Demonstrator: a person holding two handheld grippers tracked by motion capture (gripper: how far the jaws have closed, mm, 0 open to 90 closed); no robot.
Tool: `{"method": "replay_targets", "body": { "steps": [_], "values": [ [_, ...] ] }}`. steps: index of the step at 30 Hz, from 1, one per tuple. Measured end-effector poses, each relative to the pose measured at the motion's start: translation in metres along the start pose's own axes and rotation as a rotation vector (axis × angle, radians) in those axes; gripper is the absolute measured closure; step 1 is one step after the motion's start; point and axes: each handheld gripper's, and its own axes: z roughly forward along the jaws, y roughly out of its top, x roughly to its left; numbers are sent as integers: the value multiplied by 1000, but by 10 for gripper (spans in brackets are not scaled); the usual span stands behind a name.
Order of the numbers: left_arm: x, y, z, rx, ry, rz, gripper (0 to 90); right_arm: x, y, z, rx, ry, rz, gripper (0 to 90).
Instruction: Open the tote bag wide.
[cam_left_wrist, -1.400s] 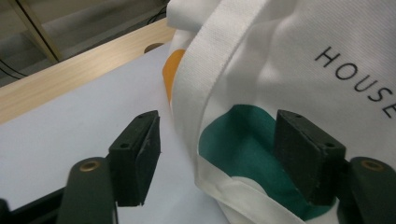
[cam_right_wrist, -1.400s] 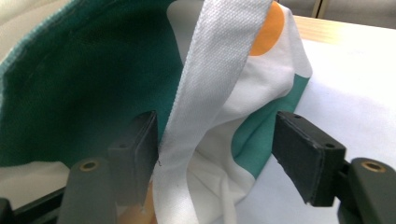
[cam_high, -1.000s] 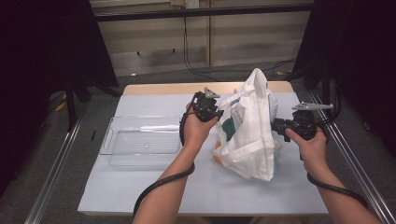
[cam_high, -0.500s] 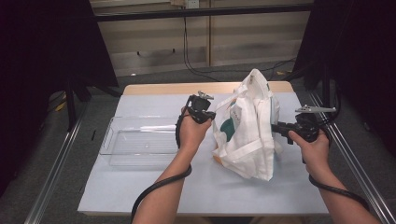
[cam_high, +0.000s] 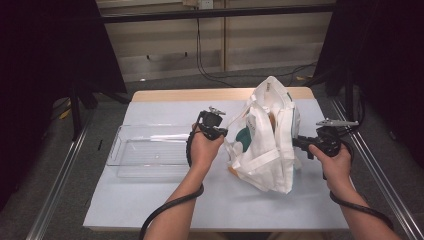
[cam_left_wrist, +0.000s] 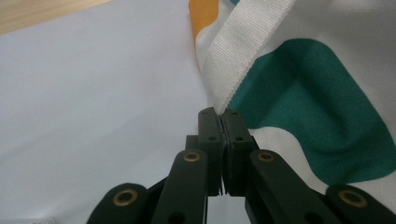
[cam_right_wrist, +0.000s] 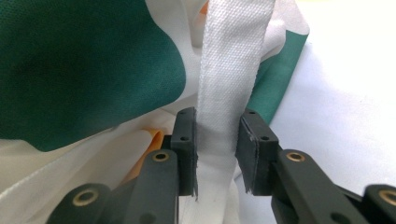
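A white tote bag (cam_high: 267, 145) with green and orange print lies slumped on the table right of centre. My left gripper (cam_high: 223, 134) is at its left side. In the left gripper view the gripper (cam_left_wrist: 219, 114) has its jaws pressed together, pinching the bag's edge where a white webbing strap (cam_left_wrist: 247, 46) begins. My right gripper (cam_high: 299, 142) is at the bag's right side. Its jaws have just been closing, and in the right gripper view the gripper (cam_right_wrist: 214, 126) has a white strap (cam_right_wrist: 229, 70) held between its pads.
An empty clear plastic tray (cam_high: 120, 150) sits on the left half of the pale blue table cover (cam_high: 150, 200), just left of my left hand. Metal rails run along both sides of the table. Cables hang behind the far edge.
My left gripper has sunk a little and closed on the bag's left edge. The right gripper has barely moved, and the bag sits lower and wider between them.
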Motion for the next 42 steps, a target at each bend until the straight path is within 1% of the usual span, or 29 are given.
{"method": "replay_targets", "body": {
  "steps": [4,8,10,11,12,15,17,18,20,21,22,23,24,25,26,27,28,29,30,31,32,33,34,35,38,39,40,41,42],
  "values": [
    [0,-4,1,15,-2,-2,883,-1,-3,2,6,-9,1,702],
    [1,-8,4,23,-6,-19,883,-1,-3,2,2,-3,10,702],
    [2,-10,3,19,-6,-17,883,0,-1,1,-2,-3,5,701],
    [3,-10,3,2,-15,-30,881,0,0,0,-3,-3,1,702],
    [3,-9,1,8,-19,-29,879,0,1,-1,-6,-4,-4,702],
    [4,-4,-2,-5,-26,-23,865,1,4,-2,-7,-9,-9,701],
    [3,-2,-3,-26,-30,-30,814,2,6,-3,-7,-9,-15,702],
    [3,0,-4,-30,-27,-17,785,2,6,-2,-9,-8,-16,701],
    [4,4,-5,-39,-39,-28,710,3,8,-2,-3,-12,-18,701],
    [3,6,-6,-55,-53,-36,693,3,8,-2,-5,-12,-18,700],
    [2,8,-6,-75,-57,-41,647,3,8,-2,-4,-8,-20,699],
    [2,11,-8,-69,-58,-28,608,3,9,-1,-1,-5,-18,699],
    [1,14,-9,-83,-58,-34,604,3,9,-1,-1,-5,-20,699],
    [1,17,-10,-97,-55,-23,564,4,10,0,2,-4,-20,697],
    [0,20,-11,-116,-57,-14,564,4,10,0,2,-4,-20,697],
    [-1,23,-12,-134,-58,-18,546,4,10,0,4,-4,-21,696],
    [-2,26,-14,-141,-53,-4,523,4,10,0,3,-2,-22,695],
    [-3,29,-14,-165,-58,1,504,4,10,1,4,-2,-21,695],
    [-4,32,-15,-179,-50,7,496,5,10,1,5,-2,-19,694],
    [-5,35,-15,-188,-26,21,456,4,10,1,6,-2,-21,695],
    [-5,37,-16,-194,-17,48,456,4,10,1,6,-2,-21,695],
    [-5,39,-15,-214,-6,44,442,5,11,1,6,-2,-17,695],
    [-6,41,-15,-211,-10,40,422,5,11,1,6,-2,-17,695],
    [-5,42,-14,-219,-30,48,444,5,11,1,6,-3,-19,694],
    [-7,45,-12,-225,-21,68,452,5,12,1,6,-1,-21,693],
    [-8,46,-9,-232,-30,59,475,5,12,1,5,0,-21,692],
    [-8,46,-9,-229,-23,60,501,5,12,1,4,1,-21,692],
    [-7,46,-9,-202,-27,52,549,5,12,1,5,0,-21,693],
    [-6,47,-9,-170,-50,8,654,5,11,1,4,-1,-20,693]
  ]
}}
